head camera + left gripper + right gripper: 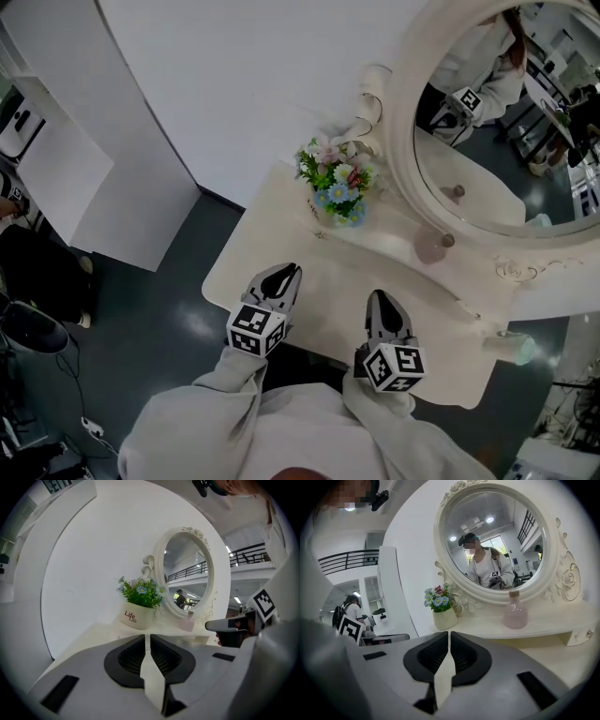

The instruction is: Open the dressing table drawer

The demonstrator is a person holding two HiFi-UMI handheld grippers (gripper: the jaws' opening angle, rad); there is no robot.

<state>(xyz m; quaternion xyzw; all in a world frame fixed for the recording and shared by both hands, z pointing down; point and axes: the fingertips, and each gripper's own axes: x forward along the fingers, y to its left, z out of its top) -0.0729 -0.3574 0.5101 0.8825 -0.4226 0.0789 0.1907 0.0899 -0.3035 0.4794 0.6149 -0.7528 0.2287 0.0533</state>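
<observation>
The cream dressing table (248, 234) stands against a white wall, and both grippers hover over its front part. My left gripper (285, 274) is shut with nothing in it; its tips (147, 637) point toward the flower pot (137, 617). To its right, my right gripper (381, 300) is also shut and empty, aimed (449, 634) at the raised shelf. A small shelf drawer with a round knob (589, 633) shows at the right edge of the right gripper view. The table's front face below the top is hidden by my arms and body.
A big oval mirror (487, 141) in a carved frame rises at the table's back. A pot of flowers (339, 192) and a pink bottle (514, 613) stand on the shelf below it. A white partition panel (103, 187) stands on the floor to the left.
</observation>
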